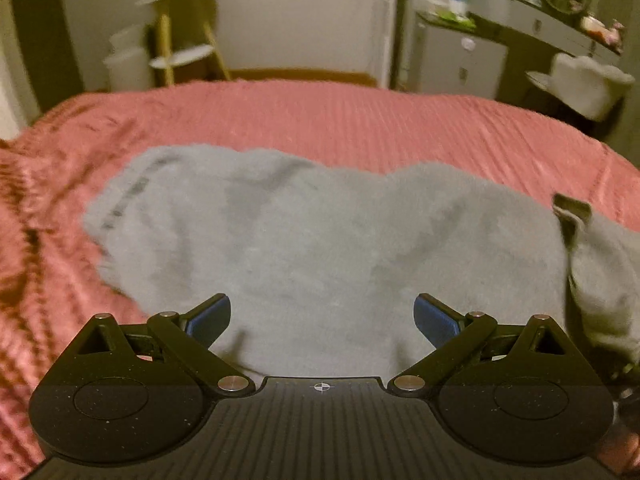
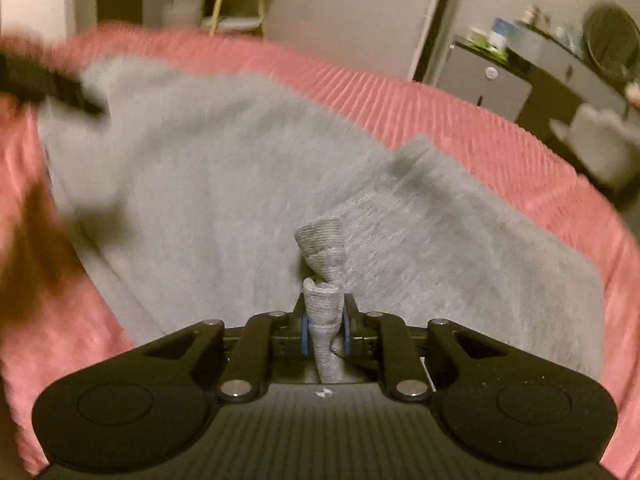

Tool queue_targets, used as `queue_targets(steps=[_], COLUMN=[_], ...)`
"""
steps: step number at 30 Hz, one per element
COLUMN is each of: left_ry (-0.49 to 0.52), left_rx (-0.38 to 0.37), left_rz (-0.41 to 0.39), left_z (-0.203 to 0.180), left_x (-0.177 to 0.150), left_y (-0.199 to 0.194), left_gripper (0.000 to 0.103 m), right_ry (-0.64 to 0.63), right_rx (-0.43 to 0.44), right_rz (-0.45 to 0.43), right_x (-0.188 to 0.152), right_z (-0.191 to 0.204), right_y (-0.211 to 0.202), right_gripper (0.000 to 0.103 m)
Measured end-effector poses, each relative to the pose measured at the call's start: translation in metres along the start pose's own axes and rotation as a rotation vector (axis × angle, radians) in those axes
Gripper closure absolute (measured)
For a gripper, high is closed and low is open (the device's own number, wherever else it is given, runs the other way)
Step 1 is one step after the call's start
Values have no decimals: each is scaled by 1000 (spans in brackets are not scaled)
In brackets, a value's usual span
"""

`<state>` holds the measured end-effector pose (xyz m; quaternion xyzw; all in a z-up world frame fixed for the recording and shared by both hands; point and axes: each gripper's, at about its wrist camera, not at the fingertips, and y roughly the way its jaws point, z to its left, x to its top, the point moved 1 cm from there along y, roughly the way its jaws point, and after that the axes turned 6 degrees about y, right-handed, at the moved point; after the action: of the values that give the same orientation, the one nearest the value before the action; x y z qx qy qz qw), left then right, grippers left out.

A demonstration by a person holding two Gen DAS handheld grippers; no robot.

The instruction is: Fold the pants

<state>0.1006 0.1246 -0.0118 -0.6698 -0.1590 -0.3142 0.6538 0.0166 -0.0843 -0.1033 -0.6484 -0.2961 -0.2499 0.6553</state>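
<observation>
Grey sweatpants (image 1: 300,240) lie spread across a pink ribbed bedspread (image 1: 360,120). My left gripper (image 1: 322,312) hovers over their near part, its blue-padded jaws wide open with nothing between them. At the right edge of that view a lifted fold of the pants (image 1: 600,280) hangs from a dark gripper tip (image 1: 572,212). In the right wrist view my right gripper (image 2: 325,320) is shut on a twisted ribbed cuff (image 2: 322,256), raised above the rest of the pants (image 2: 220,168). A blurred black shape at upper left, the left gripper (image 2: 52,88), sits over the cloth's far corner.
Beyond the bed's far edge stand a small wooden shelf stand (image 1: 180,36), a grey cabinet (image 1: 460,60) and a cluttered dresser (image 1: 540,24). A white fluffy stool (image 1: 584,80) is at the right. Pink bedspread surrounds the pants on all sides.
</observation>
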Motion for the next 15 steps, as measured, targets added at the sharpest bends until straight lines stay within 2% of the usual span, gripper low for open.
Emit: queue_targets(steps=[3, 5, 8, 12, 14, 15], left_ry=[47, 58, 16, -27, -29, -24], left_rx=[-3, 11, -10, -21, -23, -26], left_rz=[5, 7, 31, 52, 61, 66], left_z=[-7, -6, 3, 12, 9, 8], left_x=[-3, -5, -6, -7, -5, -6], left_y=[6, 10, 15, 20, 23, 24], left_gripper=[2, 2, 2, 2, 2, 2], right_ry=[45, 63, 51, 20, 43, 43], right_rx=[77, 132, 147, 202, 324, 352], right_rz=[-52, -10, 103, 86, 144, 186], right_x=[-1, -11, -26, -20, -21, -22], right_z=[-6, -9, -9, -8, -9, -6], right_y=[-23, -22, -2, -13, -12, -9], right_gripper=[88, 88, 87, 83, 84, 84])
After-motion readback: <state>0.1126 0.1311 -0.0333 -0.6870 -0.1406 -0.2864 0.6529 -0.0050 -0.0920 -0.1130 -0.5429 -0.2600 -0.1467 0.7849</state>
